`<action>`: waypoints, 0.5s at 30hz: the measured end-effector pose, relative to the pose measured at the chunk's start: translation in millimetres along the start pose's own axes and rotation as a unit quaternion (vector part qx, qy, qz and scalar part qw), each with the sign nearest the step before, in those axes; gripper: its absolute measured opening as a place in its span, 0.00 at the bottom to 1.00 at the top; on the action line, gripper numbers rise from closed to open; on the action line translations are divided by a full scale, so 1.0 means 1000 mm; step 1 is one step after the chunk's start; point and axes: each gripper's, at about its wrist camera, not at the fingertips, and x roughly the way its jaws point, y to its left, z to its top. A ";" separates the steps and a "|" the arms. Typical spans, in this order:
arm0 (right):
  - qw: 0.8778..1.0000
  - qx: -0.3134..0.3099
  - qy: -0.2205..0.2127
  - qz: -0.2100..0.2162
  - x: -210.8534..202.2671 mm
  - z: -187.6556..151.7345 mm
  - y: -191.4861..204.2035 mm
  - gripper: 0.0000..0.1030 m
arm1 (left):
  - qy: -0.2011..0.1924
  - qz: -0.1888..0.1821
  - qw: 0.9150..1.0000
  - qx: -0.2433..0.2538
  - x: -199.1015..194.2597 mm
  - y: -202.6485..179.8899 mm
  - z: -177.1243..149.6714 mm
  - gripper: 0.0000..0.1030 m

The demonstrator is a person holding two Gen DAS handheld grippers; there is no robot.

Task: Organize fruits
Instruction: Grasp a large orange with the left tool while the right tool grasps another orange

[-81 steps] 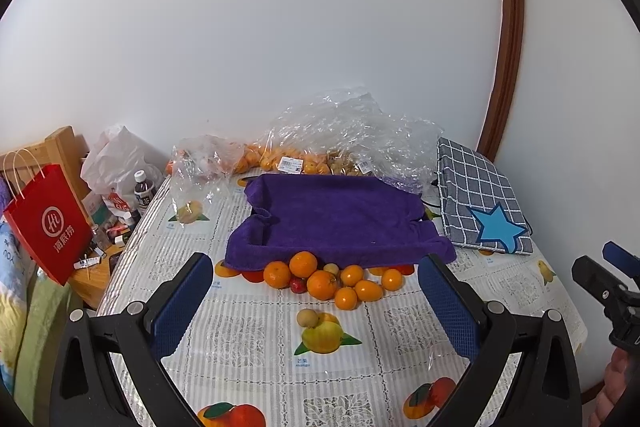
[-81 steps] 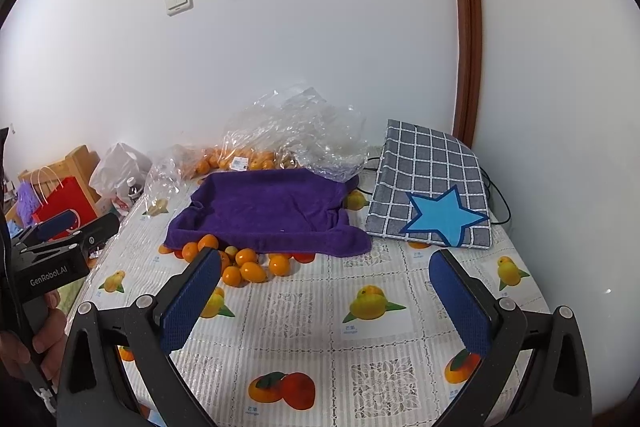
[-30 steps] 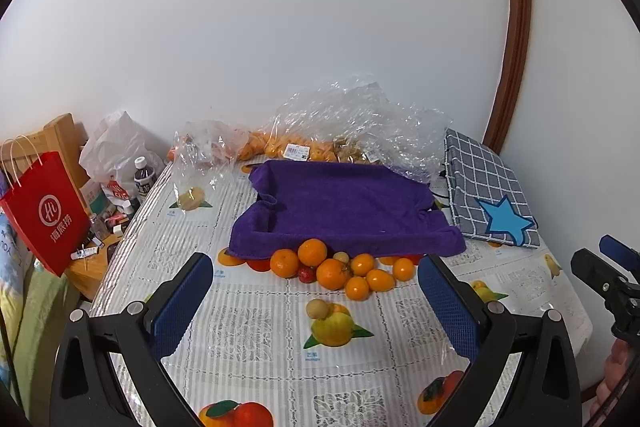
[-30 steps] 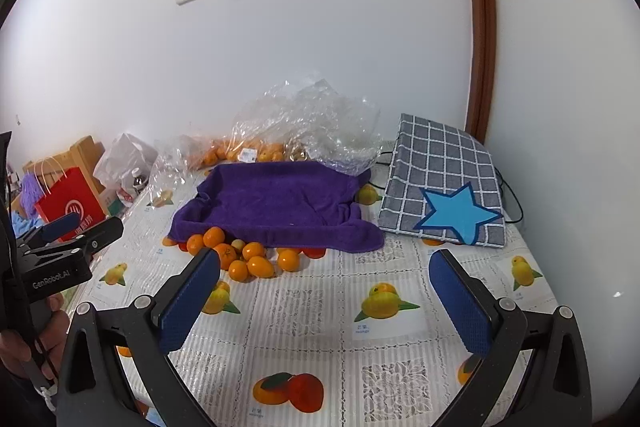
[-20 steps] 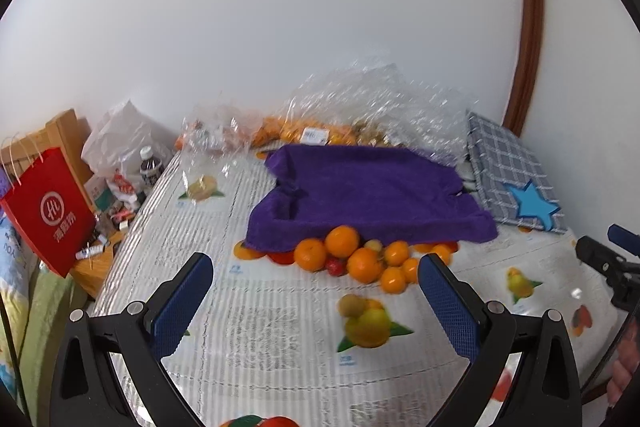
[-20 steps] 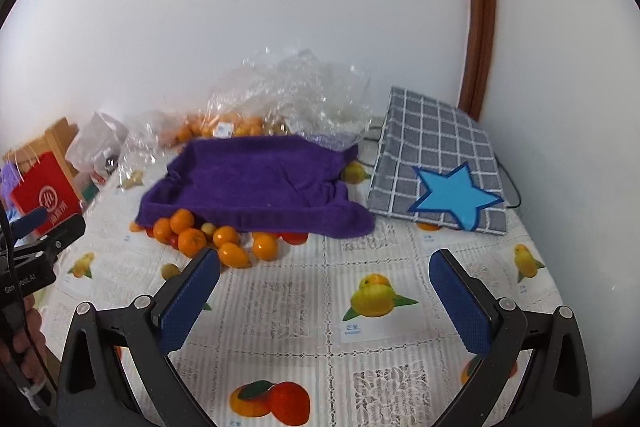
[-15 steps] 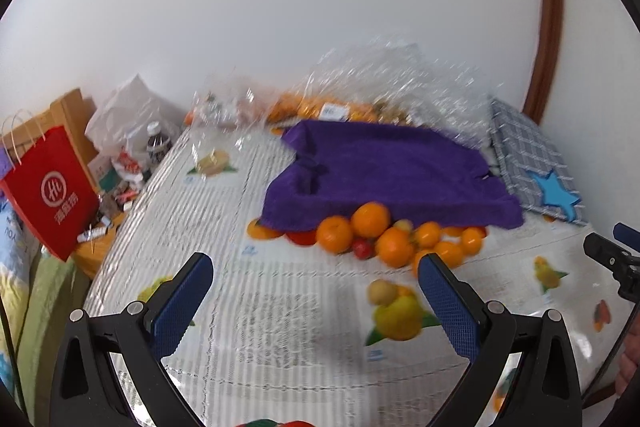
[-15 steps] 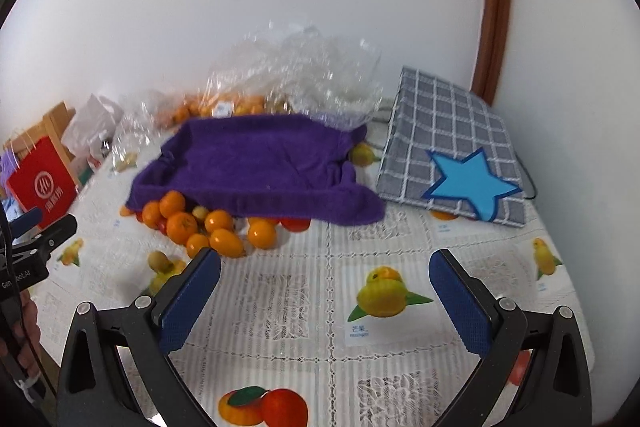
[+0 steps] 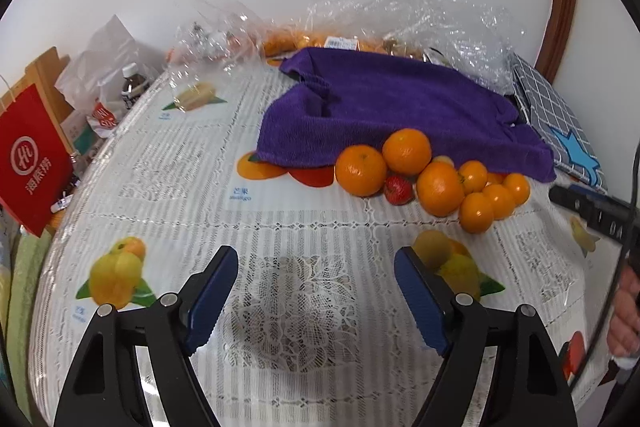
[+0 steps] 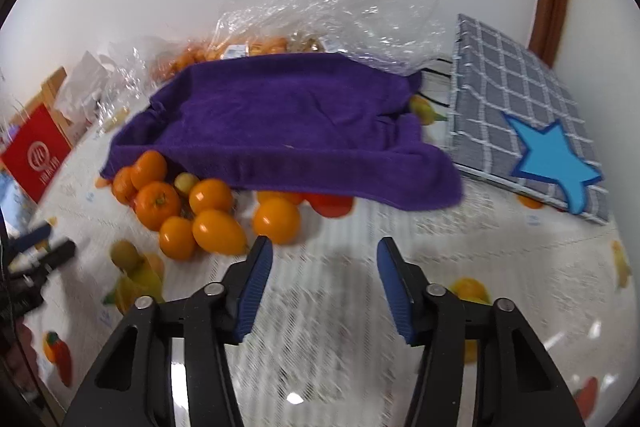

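Right wrist view: the right gripper (image 10: 323,259) was closing on nothing, just before the oranges (image 10: 218,205) against the purple towel (image 10: 280,123); the left gripper (image 9: 316,279), likewise empty, was closing too.

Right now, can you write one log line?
left gripper: closing, empty | right gripper: closing, empty | loose orange fruits: beside purple cloth

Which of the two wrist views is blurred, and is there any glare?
Left wrist: sharp, the oranges crisp, fisheye bending at the rim. Right wrist: motion blur smears the tablecloth and the red bag; a small glare spot between the gripper's arms.
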 end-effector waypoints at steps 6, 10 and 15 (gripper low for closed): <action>0.998 0.021 0.016 0.051 0.020 0.018 0.004 0.49 | 0.024 -0.017 1.000 -0.009 0.017 0.007 -0.003 0.69; 0.997 0.017 0.038 0.060 0.042 0.022 0.013 0.48 | 0.017 -0.025 0.999 -0.018 0.021 0.013 -0.003 0.69; 0.994 0.049 0.060 0.078 0.062 0.021 0.005 0.36 | 0.014 -0.042 0.998 -0.044 0.024 0.022 -0.002 0.69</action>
